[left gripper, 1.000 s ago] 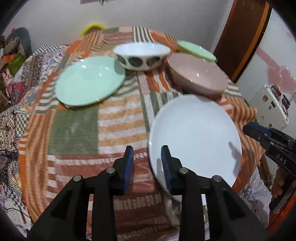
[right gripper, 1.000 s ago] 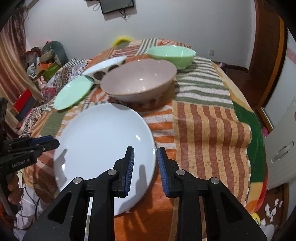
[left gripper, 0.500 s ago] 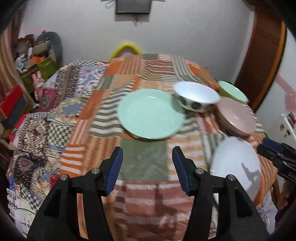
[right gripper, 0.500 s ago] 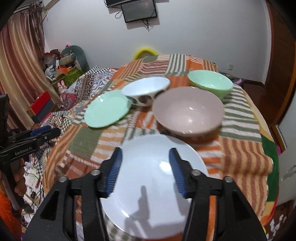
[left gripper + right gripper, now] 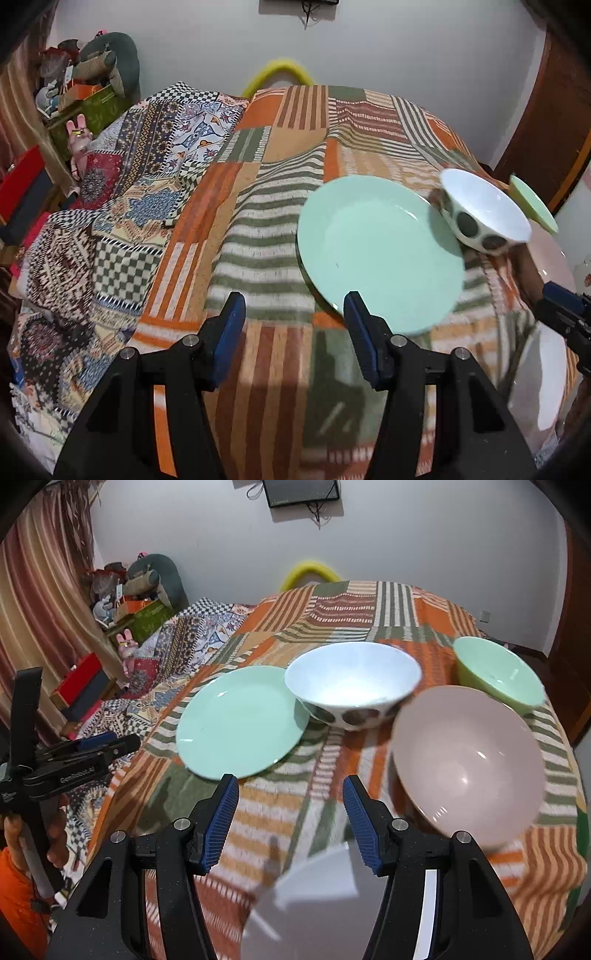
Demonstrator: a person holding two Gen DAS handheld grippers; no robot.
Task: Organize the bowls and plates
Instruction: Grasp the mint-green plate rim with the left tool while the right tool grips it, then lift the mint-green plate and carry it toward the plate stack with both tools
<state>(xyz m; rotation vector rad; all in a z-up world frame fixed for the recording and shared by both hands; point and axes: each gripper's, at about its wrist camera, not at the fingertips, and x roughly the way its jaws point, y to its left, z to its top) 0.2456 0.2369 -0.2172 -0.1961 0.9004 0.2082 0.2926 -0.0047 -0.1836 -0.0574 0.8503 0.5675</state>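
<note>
A mint green plate [image 5: 380, 251] [image 5: 242, 720] lies on the patchwork cloth. A white bowl with dark spots [image 5: 484, 218] [image 5: 352, 690] stands to its right. A large pink bowl [image 5: 467, 764] and a mint green bowl [image 5: 496, 672] stand further right. A white plate [image 5: 314, 904] [image 5: 543, 384] lies at the near edge. My left gripper [image 5: 293, 332] is open and empty, just short of the green plate's near rim. My right gripper [image 5: 290, 812] is open and empty, above the cloth between the white plate and the green plate.
The patchwork-covered table [image 5: 280, 155] drops off at its edges. A second patterned cloth [image 5: 122, 206] covers the left side. Boxes and toys [image 5: 125, 602] crowd the far left corner. A yellow chair back [image 5: 308, 572] stands behind the table.
Both grippers opened wide and pulled up and back from the white plate. The left view swung left towards the green plate; the right view lifted towards the bowls.
</note>
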